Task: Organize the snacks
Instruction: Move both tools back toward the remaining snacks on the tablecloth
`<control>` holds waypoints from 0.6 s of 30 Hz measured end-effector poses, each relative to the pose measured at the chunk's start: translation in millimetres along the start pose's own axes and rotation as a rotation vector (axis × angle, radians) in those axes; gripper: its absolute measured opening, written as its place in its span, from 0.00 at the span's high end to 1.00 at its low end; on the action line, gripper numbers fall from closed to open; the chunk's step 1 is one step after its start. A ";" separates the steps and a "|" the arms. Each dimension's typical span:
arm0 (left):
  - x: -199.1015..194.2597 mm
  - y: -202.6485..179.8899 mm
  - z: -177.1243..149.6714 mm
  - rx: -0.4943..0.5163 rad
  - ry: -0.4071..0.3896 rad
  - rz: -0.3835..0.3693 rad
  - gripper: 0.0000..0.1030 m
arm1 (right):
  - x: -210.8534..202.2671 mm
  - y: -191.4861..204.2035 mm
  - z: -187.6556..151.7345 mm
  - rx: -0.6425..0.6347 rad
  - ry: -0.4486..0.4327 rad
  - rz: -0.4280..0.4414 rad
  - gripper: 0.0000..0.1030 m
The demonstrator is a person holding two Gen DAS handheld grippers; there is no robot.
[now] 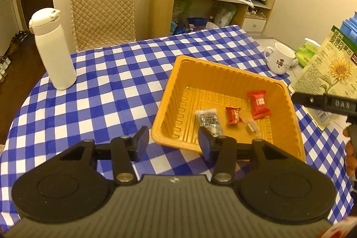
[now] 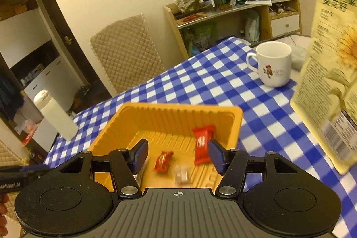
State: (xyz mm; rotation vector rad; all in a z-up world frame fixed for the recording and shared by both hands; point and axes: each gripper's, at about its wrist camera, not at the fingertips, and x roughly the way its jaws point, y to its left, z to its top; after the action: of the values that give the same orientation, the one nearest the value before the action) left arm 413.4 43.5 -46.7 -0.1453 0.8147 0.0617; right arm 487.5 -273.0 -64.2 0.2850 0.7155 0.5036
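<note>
Hidden/unclear first: the clear-wrapped sweet point(image 2: 181, 173) is a blur in the right wrist view, contents can't be read. The silver-and-black packet point(image 1: 208, 121) is partly covered by the left tool's point(image 1: 174, 144) right finger in the left wrist view, & in the right view only a sliver shows behind the right tool's left finger. Sunflower bag point(image 1: 330, 79) is cut off by the frame edge in both views, print too small to read. Of the person, only fingertips point(image 1: 350, 155) show at the edge.

Snacks sit in the yellow tray point(image 1: 178, 86): thin moulded plastic, ribbed floor, sloped walls, rounded corners. Inside: big red pillow pack point(image 1: 258, 104), small red crinkly sweet point(image 1: 233, 115), the clear one, the silver packet. All lie flat, apart from each other.

Left tool: jaws set partway apart, nothing between them, hovering over the tray's near rim. Right tool point(image 2: 178, 155): jaws wider apart, also empty, above the tray floor w/ the small red sweet seen between the fingers below.

Desk point(image 1: 111, 81) has a blue-white check cloth, smooth. White bottle point(image 1: 53, 50), matte, upright, well left of tray. White glossy mug point(image 1: 281, 58) w/ a cartoon print, beyond the tray's right corner.
</note>
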 end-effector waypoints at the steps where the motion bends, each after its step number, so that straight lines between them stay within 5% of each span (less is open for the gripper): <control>1: -3.4 0.0 -2.7 0.000 0.001 0.002 0.56 | -5.5 1.1 -5.2 -0.001 0.005 0.000 0.38; 18: -61.5 2.8 -77.1 -0.005 0.048 0.036 0.47 | -68.5 30.3 -79.7 -0.041 0.103 0.024 0.37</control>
State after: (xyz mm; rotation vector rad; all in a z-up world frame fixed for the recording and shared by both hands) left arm 315.4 34.6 -54.3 -0.1374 0.8653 0.0943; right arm 378.4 -277.4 -71.5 0.2307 0.8021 0.5579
